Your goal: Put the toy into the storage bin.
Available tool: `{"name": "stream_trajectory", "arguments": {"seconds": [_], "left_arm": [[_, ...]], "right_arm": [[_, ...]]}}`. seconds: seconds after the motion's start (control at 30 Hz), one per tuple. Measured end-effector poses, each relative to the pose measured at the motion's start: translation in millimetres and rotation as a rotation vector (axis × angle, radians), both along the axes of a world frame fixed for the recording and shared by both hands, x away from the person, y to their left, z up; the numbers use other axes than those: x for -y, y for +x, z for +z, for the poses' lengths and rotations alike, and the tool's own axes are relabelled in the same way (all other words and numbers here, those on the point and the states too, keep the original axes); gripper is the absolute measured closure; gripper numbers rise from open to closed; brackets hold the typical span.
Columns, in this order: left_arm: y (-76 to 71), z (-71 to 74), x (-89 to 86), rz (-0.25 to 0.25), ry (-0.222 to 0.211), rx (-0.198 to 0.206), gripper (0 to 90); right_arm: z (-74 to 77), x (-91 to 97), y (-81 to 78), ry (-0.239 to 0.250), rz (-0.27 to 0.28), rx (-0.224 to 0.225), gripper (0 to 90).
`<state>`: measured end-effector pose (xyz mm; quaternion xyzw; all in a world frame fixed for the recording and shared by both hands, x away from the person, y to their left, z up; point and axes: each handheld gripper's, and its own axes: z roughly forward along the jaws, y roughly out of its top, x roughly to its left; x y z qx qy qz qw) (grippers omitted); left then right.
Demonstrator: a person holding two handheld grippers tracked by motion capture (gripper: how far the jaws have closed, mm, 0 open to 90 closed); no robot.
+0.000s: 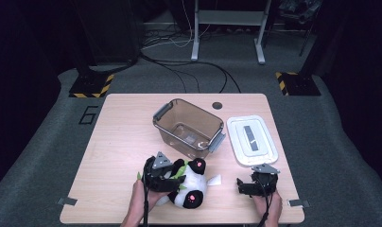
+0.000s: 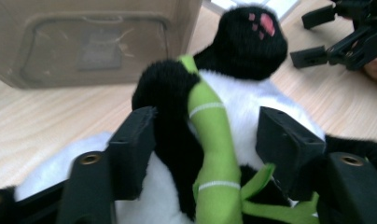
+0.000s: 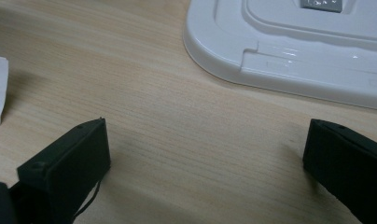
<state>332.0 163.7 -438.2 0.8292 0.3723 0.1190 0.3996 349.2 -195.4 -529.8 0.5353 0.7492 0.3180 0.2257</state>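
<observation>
Your left gripper [image 2: 205,140] is clamped on the panda toy [image 1: 189,182], its jaws pressing the plush body on either side of the green bamboo stalk [image 2: 213,140]. The toy lies near the front edge of the table [image 1: 118,142], just in front of the clear bin [image 1: 189,125]. Your right gripper [image 3: 205,154] rests low over bare wood with its jaws wide apart. Beyond it lies the white lid [image 1: 252,140], right of the bin.

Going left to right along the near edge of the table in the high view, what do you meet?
Left claw closed around the black-and-white panda plush toy → small white tag beside the toy → right claw, jaws open over bare wood of the light wooden table.
</observation>
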Motion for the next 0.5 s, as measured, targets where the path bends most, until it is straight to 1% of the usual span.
{"name": "stream_trajectory", "arguments": {"seconds": [0.03, 0.1, 0.13, 0.2, 0.27, 0.33, 0.4, 0.43, 0.47, 0.5], "left_arm": [[0.0, 0.0, 0.0, 0.0, 0.0, 0.0, 45.3], [-7.0, -4.4, -1.0, -0.03, -0.019, 0.021, 56.3], [-9.7, -4.8, -0.4, -0.029, -0.014, 0.032, 61.4], [-12.2, -5.0, -1.4, -0.048, 0.004, 0.047, 67.0], [-13.4, -5.3, -4.7, -0.062, -0.004, 0.058, 72.9], [-13.8, -4.9, -9.5, -0.087, -0.014, 0.058, 75.6], [-14.8, -3.1, -13.9, -0.105, -0.01, 0.058, 76.2], [-14.7, -1.6, -16.8, -0.12, 0.004, 0.063, 76.4], [-14.7, -1.6, -16.8, -0.12, 0.004, 0.063, 76.5], [-14.4, 1.4, -23.6, -0.144, 0.017, 0.062, 76.6]], "right_arm": [[0.0, 0.0, 0.0, 0.0, 0.0, 0.0, 0.0], [0.0, 0.0, 0.0, 0.0, 0.0, 0.0, 0.0], [0.0, 0.0, 0.0, 0.0, 0.0, 0.0, 0.0], [0.0, 0.0, 0.0, 0.0, 0.0, 0.0, 0.0], [0.0, 0.0, -0.1, 0.0, -0.001, 0.0, 0.0], [0.0, 0.0, -0.2, 0.0, -0.001, 0.0, 0.2], [0.0, 0.0, -0.2, 0.0, 0.0, 0.001, 0.1], [0.0, 0.0, -0.1, 0.0, 0.0, 0.0, 0.2], [0.0, 0.0, -0.1, 0.0, 0.0, 0.0, 0.2], [0.0, 0.0, -0.1, 0.0, 0.0, 0.001, 0.2]]}}
